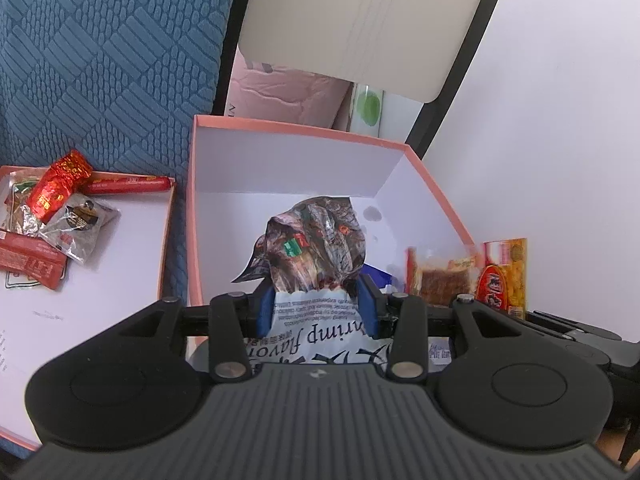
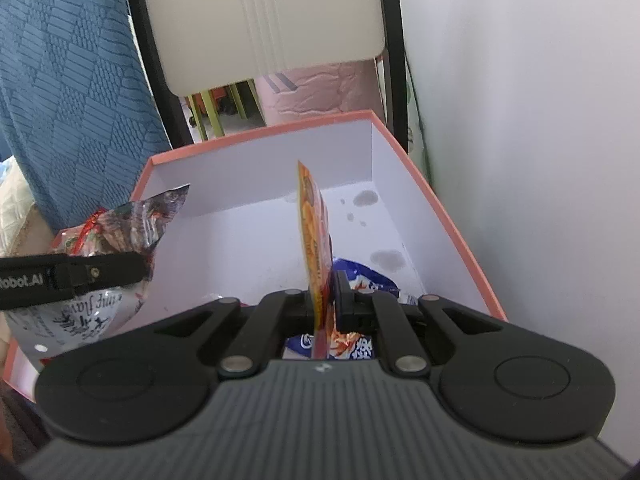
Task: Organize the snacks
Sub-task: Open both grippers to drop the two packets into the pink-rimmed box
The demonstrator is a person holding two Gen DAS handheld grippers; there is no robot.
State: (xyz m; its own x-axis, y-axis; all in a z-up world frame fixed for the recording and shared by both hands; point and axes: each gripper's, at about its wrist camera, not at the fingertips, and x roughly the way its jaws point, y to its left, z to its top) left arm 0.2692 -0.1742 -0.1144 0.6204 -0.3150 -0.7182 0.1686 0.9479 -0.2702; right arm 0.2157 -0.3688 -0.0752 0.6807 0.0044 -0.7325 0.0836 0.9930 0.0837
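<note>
My left gripper (image 1: 316, 304) is shut on a silvery shrimp-flavour snack bag (image 1: 316, 248), held over the near part of the pink-rimmed white box (image 1: 296, 128). The same bag (image 2: 120, 236) shows at the left of the right wrist view. My right gripper (image 2: 325, 296) is shut on a thin orange snack packet (image 2: 314, 232), held upright and edge-on over the box (image 2: 260, 132). That packet (image 1: 504, 276) shows at the right of the left wrist view. A blue-and-white snack bag (image 2: 364, 276) lies in the box under my right gripper.
The box lid (image 1: 120, 280) lies to the left with several red and silver snack packets (image 1: 52, 208) on it. A blue quilted cushion (image 1: 104, 52) stands behind. A chair with a beige back (image 2: 260, 20) and a white wall (image 2: 520, 160) border the box.
</note>
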